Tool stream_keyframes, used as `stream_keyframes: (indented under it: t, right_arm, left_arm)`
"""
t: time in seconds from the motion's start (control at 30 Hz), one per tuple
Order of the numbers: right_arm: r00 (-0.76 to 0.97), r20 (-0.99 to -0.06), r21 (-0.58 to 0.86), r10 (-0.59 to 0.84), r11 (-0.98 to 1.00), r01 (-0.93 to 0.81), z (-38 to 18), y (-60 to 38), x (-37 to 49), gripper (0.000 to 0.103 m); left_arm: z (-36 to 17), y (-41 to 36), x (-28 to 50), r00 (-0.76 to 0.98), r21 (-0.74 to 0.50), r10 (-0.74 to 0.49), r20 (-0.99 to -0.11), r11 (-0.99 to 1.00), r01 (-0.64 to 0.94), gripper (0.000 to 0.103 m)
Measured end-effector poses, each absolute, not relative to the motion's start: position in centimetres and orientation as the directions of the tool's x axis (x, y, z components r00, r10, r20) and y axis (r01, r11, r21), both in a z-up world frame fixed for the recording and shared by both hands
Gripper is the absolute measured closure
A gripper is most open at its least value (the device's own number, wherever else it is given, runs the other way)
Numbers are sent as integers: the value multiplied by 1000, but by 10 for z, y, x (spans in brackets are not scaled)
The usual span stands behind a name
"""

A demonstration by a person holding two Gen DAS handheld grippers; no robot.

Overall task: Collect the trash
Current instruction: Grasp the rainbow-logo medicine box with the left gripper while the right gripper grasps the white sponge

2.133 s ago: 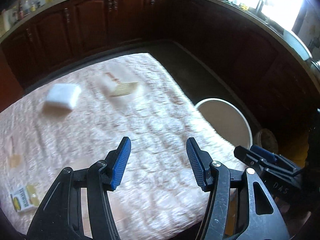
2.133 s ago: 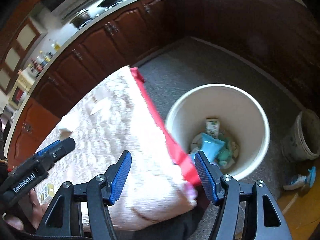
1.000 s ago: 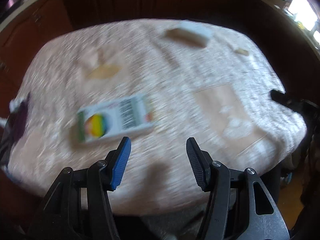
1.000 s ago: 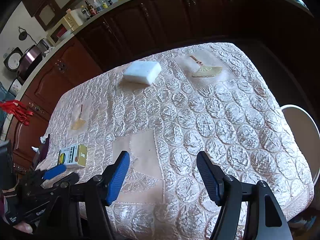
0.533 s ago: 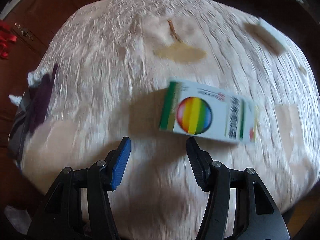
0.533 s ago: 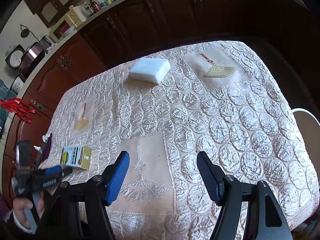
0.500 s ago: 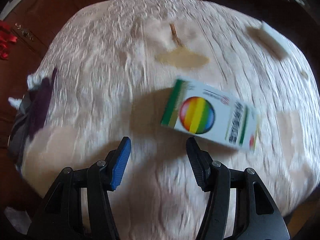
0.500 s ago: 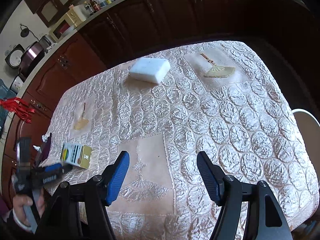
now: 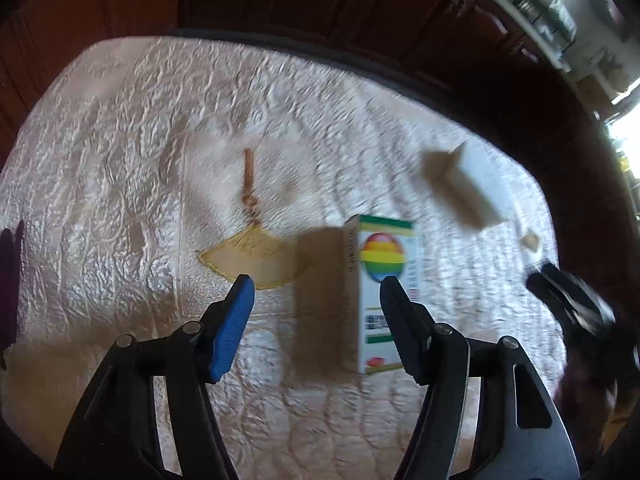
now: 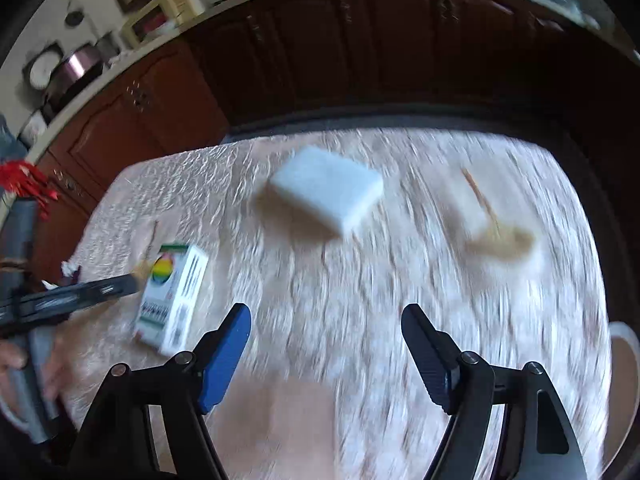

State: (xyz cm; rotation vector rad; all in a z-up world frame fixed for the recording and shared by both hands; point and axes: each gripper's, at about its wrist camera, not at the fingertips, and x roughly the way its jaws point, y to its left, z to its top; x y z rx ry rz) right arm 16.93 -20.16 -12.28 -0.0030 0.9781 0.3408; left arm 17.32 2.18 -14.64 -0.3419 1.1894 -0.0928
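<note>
A small white carton with a rainbow circle (image 9: 382, 280) lies on the quilted cream tablecloth (image 9: 120, 128). My left gripper (image 9: 316, 296) is open just above it, the carton at the right finger. The carton also shows in the right wrist view (image 10: 172, 300), with the left gripper (image 10: 72, 300) reaching over it. A white foam block (image 10: 328, 192) lies farther back; it also shows in the left wrist view (image 9: 460, 188). My right gripper (image 10: 326, 328) is open and empty over the table's middle. Both views are blurred by motion.
Embroidered fan patches (image 9: 252, 260) (image 10: 496, 236) mark the cloth. A white bin rim (image 10: 624, 344) shows past the table's right edge. Dark wood cabinets (image 10: 320, 40) run behind the table. A small scrap (image 9: 530, 240) lies near the far right edge.
My left gripper has closed in on the rainbow carton, which now lies lengthwise at the right finger. My right gripper has swung lower and left over the table.
</note>
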Motion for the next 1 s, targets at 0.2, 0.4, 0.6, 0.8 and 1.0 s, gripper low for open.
stream_keyframes:
  t: [0.2, 0.4, 0.6, 0.8, 1.0]
  right_arm:
    - [516, -821, 32, 243, 923, -384, -120, -178, 226, 19]
    - [467, -860, -26, 205, 897, -442, -143, -163, 273, 16]
    - [399, -888, 35, 227, 900, -435, -167, -161, 284, 33]
    - [383, -875, 165, 297, 925, -341, -154, -189, 224, 34]
    - [358, -898, 159, 256, 947, -279, -164, -204, 167, 30]
  left_arm:
    - [-138, 1, 159, 370, -293, -257, -893, 955, -46, 23]
    - [-152, -12, 163, 353, -265, -237, -905, 963, -35, 23]
    - [-166, -32, 175, 340, -245, -223, -914, 969, -25, 23]
    - [-181, -39, 183, 340, -195, -169, -925, 980, -43, 23]
    - [-196, -50, 188, 340, -143, -120, -933, 989, -45, 26]
